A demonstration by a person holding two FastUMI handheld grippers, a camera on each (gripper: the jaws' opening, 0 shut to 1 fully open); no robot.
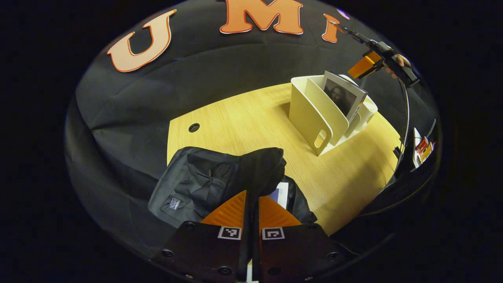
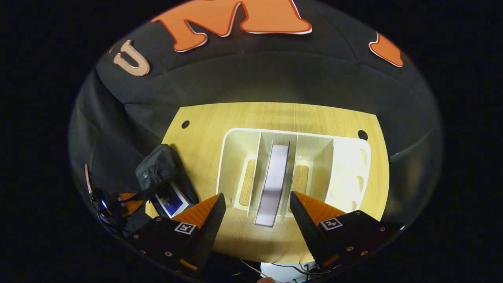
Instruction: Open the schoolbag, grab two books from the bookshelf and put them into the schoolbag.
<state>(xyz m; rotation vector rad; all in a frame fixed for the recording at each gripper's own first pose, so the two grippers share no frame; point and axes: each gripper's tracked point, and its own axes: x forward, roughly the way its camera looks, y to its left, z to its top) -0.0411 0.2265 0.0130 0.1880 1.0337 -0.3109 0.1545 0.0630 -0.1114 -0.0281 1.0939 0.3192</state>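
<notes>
L claw [image 1: 251,204] is clamped on a fold of the bag [image 1: 204,181], both fingers pressing the black flap between them. Looks like it's pulling the flap up and back to keep the mouth open. A book [image 1: 279,193] w/ a blue cover already lies inside, just right of the pinched fold; it's also visible in the right gripper view [image 2: 172,201], next to the L claw [image 2: 125,203]. So bag open, one book in, one to go, by my read.

R claw [image 2: 257,214] hangs above the shelf [image 2: 235,137], fingers spread wide, holding nothing. 2nd book [image 2: 274,184] stands upright on edge in the middle slot, between two dividers, its top edge facing the claw. The fingers sit either side of that edge but well clear of it. Prob lined up that way so they can drop straight down and pinch the book across its thin side. In the left gripper view the R claw [image 1: 367,65] is high over the shelf [image 1: 310,114], and the book [image 1: 342,96] leans a bit in its slot, picture cover showing.

Bag lies at the near-left part of the counter [image 1: 235,118], shelf further right, well apart. Held-open mouth faces up, so a book carried over can go straight in.

Next needs: lower, close on book, lift clear of dividers. Risk: fingers catching a divider, or thin book slipping or twisting.
</notes>
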